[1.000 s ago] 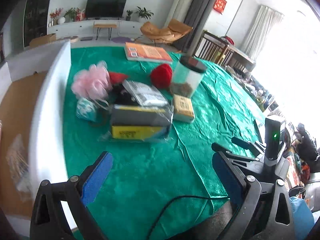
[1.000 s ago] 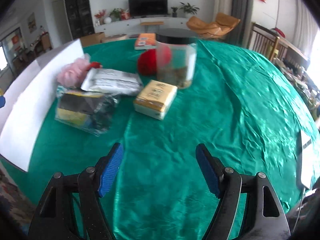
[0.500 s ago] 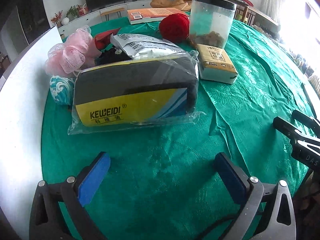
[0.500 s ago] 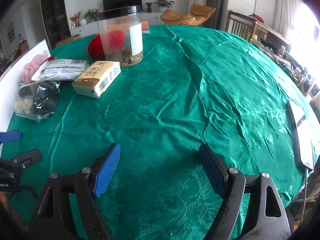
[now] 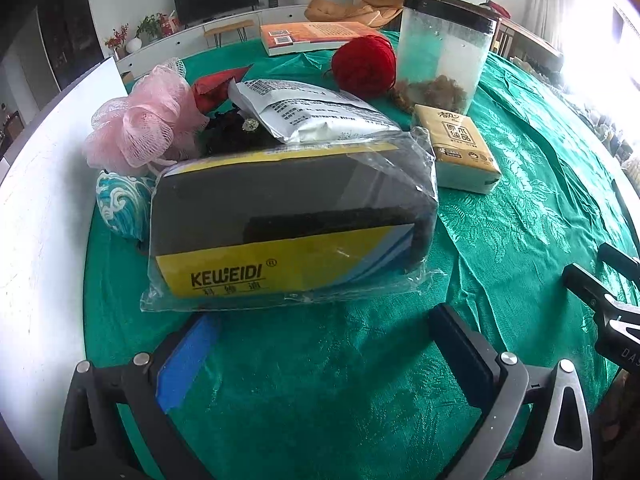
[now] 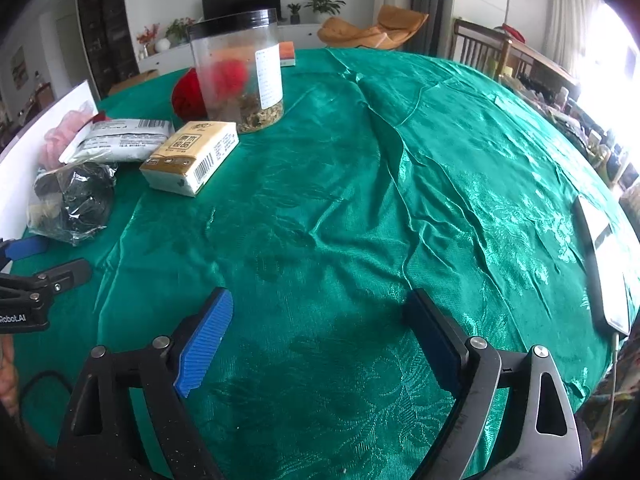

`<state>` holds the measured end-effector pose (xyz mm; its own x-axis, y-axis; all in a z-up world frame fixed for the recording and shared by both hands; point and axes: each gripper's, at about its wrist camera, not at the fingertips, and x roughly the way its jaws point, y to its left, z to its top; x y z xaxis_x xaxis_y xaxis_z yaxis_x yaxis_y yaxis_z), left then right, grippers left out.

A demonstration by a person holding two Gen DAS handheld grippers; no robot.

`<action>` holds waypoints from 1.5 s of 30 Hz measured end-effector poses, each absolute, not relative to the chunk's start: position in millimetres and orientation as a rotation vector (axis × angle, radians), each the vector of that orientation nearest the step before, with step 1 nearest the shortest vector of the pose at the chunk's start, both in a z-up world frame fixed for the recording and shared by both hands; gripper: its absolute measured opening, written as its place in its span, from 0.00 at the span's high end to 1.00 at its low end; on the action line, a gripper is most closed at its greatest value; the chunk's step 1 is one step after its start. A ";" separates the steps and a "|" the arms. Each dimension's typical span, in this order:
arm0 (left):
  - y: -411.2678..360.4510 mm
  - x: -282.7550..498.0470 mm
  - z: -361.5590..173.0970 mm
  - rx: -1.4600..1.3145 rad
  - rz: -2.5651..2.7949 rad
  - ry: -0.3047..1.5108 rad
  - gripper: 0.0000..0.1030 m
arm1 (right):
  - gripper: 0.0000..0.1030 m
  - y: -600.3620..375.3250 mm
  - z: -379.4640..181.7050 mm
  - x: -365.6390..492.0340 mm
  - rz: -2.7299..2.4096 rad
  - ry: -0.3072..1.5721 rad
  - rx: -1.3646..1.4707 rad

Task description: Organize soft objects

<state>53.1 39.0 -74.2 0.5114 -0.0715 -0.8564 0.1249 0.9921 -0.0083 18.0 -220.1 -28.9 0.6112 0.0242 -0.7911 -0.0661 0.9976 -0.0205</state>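
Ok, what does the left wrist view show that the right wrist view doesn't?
Only the left wrist view: the KEWEIDI label on the bagged sponge, the blue wave-patterned pouch and the red fabric piece. Only the right wrist view: the white device at the table's right edge. Both: the clear jar, red yarn ball, tissue pack and pink mesh pouf.

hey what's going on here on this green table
A person is working with two handheld grippers, sorting soft items. The left gripper is open, lined up just short of the bagged KEWEIDI sponge at the front of the pile, not touching it. The right gripper hangs open over bare green tablecloth, holding nothing. Nothing has been picked up yet.
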 end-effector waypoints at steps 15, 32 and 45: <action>38.2 49.0 -75.3 0.056 -0.120 0.996 0.00 | 0.12 -219.3 -28.9 12.8 0.065 0.888 -0.055; 38.4 48.3 -75.4 0.056 -0.121 0.994 0.00 | 0.12 -219.1 -28.9 12.5 0.065 0.886 -0.055; 38.4 48.3 -75.6 0.056 -0.121 0.993 0.00 | 0.12 -219.3 -29.4 12.7 0.065 0.886 -0.056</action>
